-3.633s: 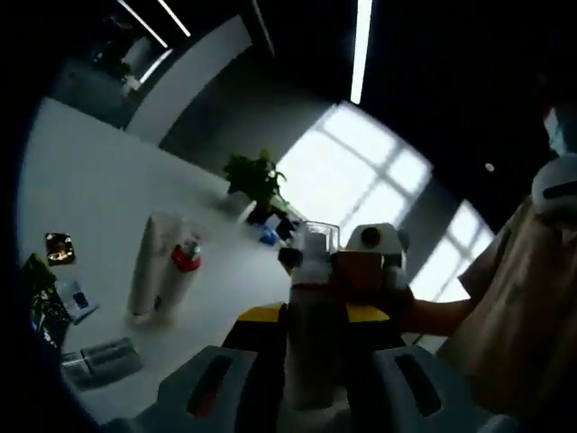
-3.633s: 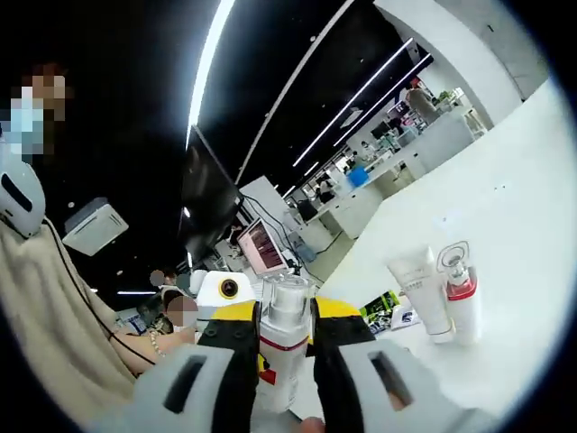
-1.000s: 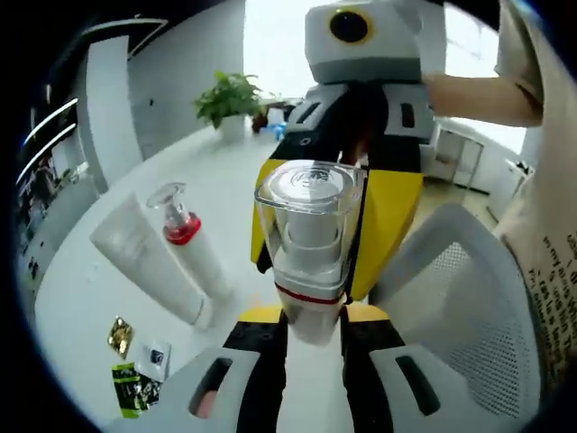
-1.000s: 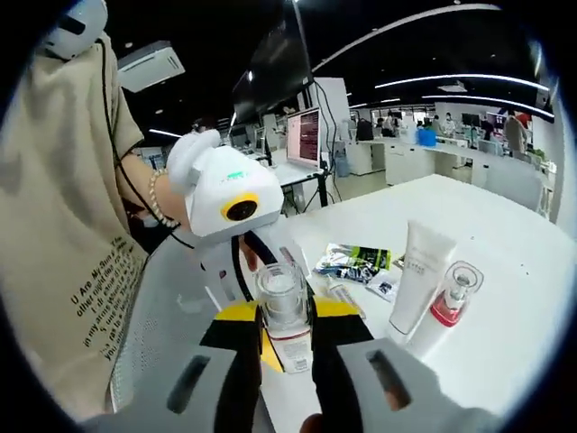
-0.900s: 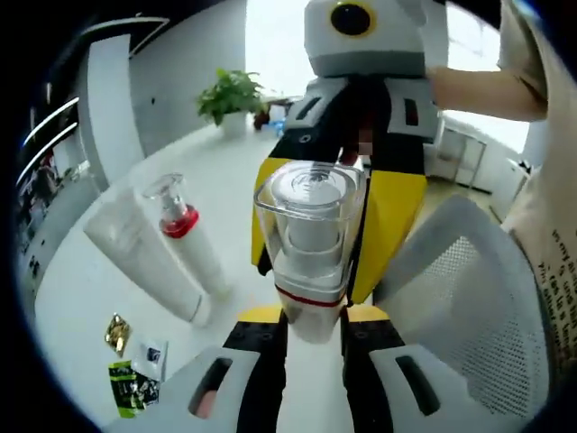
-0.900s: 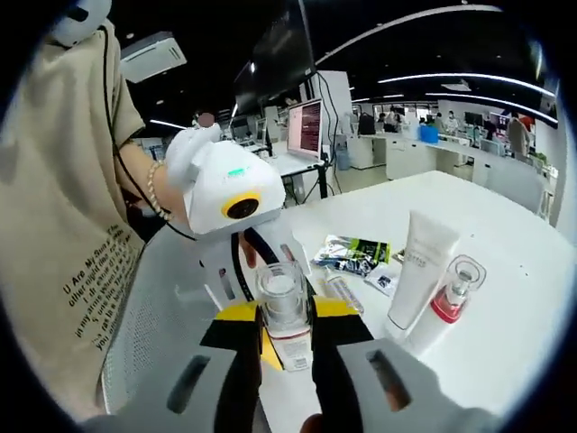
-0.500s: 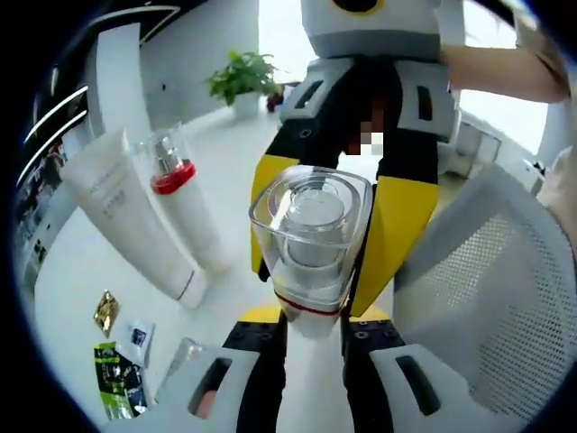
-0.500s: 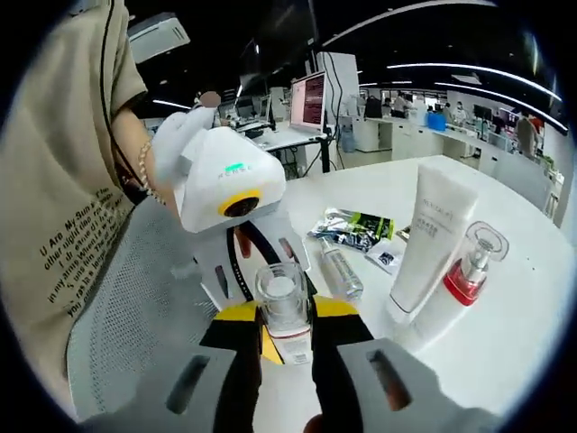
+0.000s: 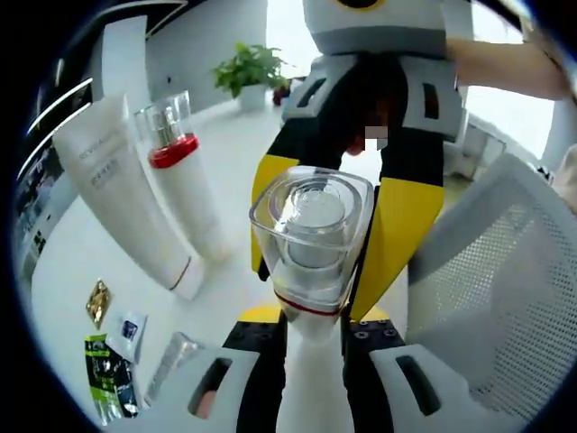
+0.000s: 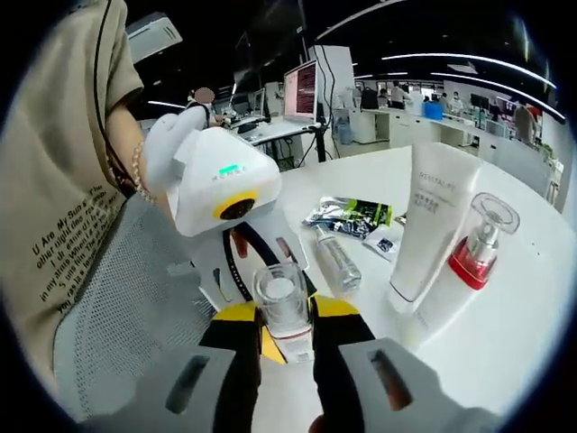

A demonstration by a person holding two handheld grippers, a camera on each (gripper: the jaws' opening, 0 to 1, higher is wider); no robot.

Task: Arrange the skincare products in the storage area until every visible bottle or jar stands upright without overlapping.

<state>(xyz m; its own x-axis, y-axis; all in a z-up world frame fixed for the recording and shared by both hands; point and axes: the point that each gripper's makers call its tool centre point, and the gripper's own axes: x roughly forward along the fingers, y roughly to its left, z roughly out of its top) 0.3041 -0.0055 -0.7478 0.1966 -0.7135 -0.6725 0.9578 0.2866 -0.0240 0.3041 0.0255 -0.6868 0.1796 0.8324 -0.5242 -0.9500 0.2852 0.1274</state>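
Note:
A white bottle [image 9: 311, 244] with a clear cap and a thin red band is held over the white table [image 9: 225, 162]. My left gripper [image 9: 311, 320] is shut on its lower body. The right gripper's yellow jaws come from the far side and flank the same bottle. In the right gripper view the bottle [image 10: 282, 307] sits between my right gripper [image 10: 284, 329], shut on it. A white tube [image 10: 433, 225] stands on its cap beside an upright pump bottle [image 10: 464, 271] with a red collar. Both show in the left gripper view: the tube [image 9: 122, 194] and pump bottle [image 9: 185, 189].
A small clear vial [image 10: 335, 257] lies flat on the table near green and black sachets [image 10: 347, 216]. A grey mesh chair [image 9: 487, 307] stands at the table's edge. A potted plant [image 9: 252, 68] sits at the far end. A person in a beige shirt [image 10: 54, 207] holds both grippers.
Both views have dropped nearer the table, so the tube and the pump bottle look larger. The clear-capped bottle stays clamped between both grippers.

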